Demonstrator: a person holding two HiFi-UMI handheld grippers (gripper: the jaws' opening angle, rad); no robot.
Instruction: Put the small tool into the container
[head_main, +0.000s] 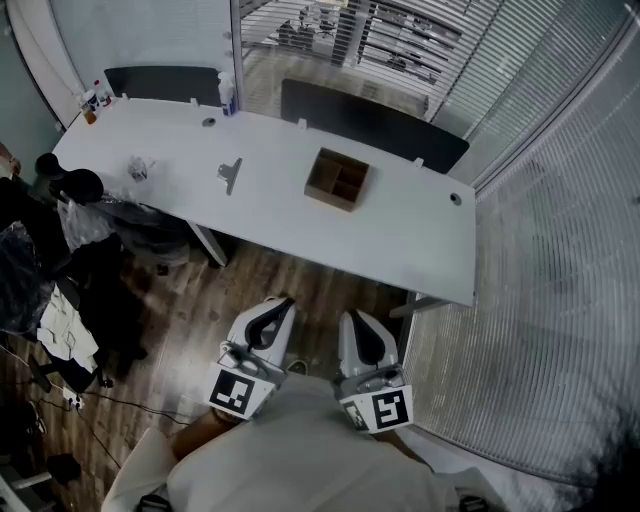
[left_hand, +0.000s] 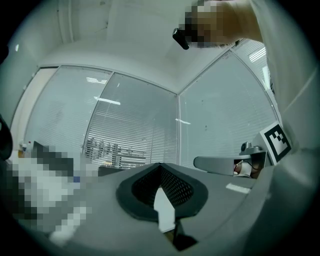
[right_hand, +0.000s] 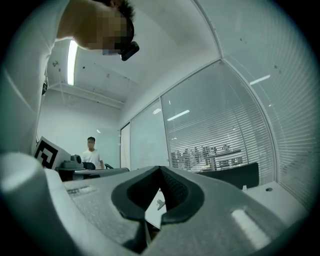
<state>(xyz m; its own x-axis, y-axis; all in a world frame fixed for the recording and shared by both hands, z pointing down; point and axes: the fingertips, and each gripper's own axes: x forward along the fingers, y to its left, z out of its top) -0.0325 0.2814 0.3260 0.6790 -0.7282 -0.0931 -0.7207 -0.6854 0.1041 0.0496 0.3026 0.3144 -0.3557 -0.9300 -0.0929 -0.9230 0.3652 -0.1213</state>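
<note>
Reaching the desk is judged the step in hand; the container is set on it. Short of the container, the left hand-held gripper and the right hand-held gripper are pressed together, empty. The small tool lies well left of the container; jaws should be spread before it is straddled. No writing is readable.

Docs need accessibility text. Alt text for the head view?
From above: a white table holds a brown divided container, a small metal tool lying left of it. The left gripper and right gripper, shut and empty, sit near the person's body, short of the table.
</note>
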